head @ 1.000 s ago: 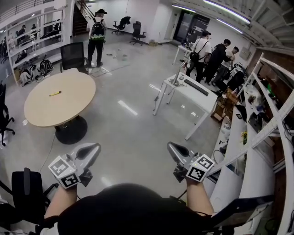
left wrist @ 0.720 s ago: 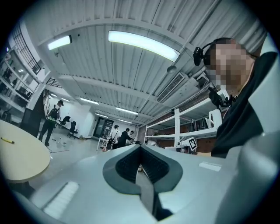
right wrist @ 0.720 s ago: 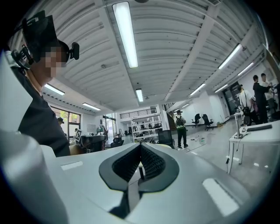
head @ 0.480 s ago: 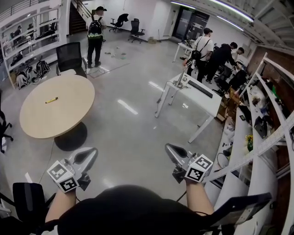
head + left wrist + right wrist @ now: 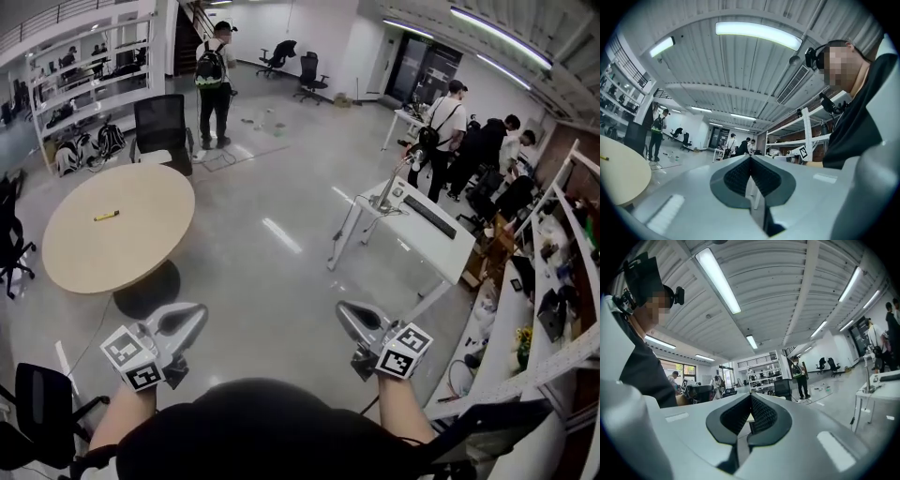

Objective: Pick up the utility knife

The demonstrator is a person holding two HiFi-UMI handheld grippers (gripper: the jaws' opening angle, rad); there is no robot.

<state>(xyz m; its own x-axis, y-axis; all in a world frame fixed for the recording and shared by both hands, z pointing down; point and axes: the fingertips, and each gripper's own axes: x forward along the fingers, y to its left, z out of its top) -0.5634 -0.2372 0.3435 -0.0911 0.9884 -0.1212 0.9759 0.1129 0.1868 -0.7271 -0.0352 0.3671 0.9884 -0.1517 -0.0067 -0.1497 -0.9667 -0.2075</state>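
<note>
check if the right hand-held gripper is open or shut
Shut: the right hand-held gripper shows its tips meeting, nothing between them.

A round table [image 5: 141, 234] stands at 10 o'clock on the grey floor [image 5: 272, 281], a white desk [image 5: 441, 234] at 2 o'clock, 1 black chair [image 5: 161, 122] at 11 o'clock.

A round light-wood desk [image 5: 122, 246] stands on the grey polished floor [image 5: 272, 281]; a small yellow utility knife [image 5: 106, 216] lies on its top.

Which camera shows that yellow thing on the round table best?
Head view: the small yellow utility knife lies plainly on the round beige table. Left gripper view shows a mere speck; right gripper view, nothing.
</note>
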